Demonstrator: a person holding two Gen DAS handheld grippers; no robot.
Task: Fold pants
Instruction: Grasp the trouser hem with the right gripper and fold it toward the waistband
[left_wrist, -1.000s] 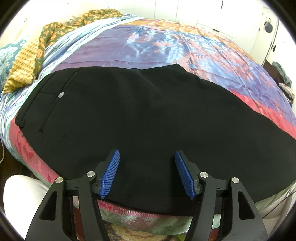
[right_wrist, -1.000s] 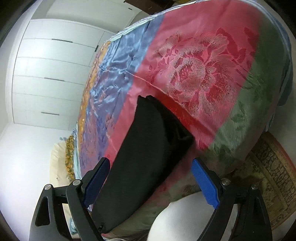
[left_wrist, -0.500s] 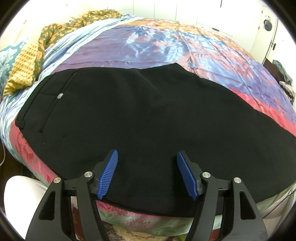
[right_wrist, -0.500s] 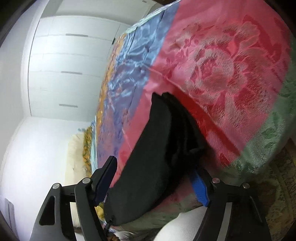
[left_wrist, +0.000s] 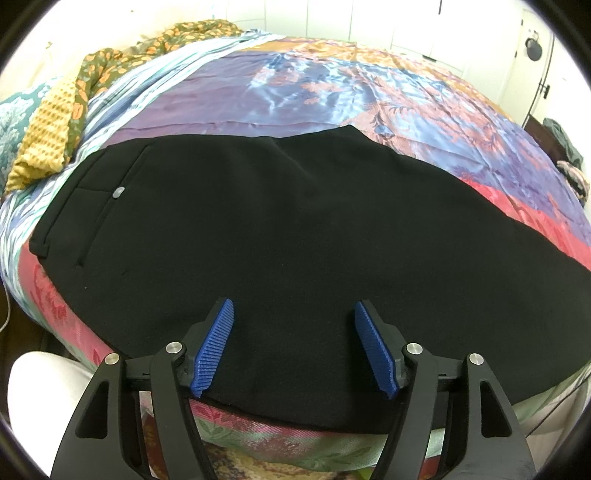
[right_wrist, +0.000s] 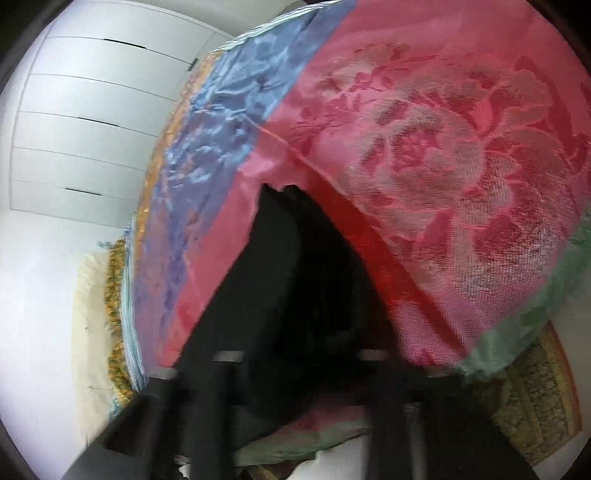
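Note:
Black pants (left_wrist: 295, 229) lie flat across the near side of a bed, waistband with a small button at the left, legs running off to the right. My left gripper (left_wrist: 293, 343) is open just above the pants' near edge, blue pads apart, holding nothing. In the right wrist view the leg end of the pants (right_wrist: 295, 288) fills the space between the fingers of my right gripper (right_wrist: 299, 354). The frame is blurred and the blue pads are hidden by the black cloth, so whether the jaws are closed is not visible.
The bed has a satin quilt (left_wrist: 332, 92) in purple, blue, pink and green. A yellow knit cloth (left_wrist: 44, 136) and a floral cloth (left_wrist: 147, 48) lie at the far left. White wardrobe doors (right_wrist: 92, 110) stand behind. A patterned rug (right_wrist: 535, 398) lies by the bed.
My right gripper has pushed forward onto the leg end of the pants, which now covers its pads. My left gripper has stayed nearly still and open.

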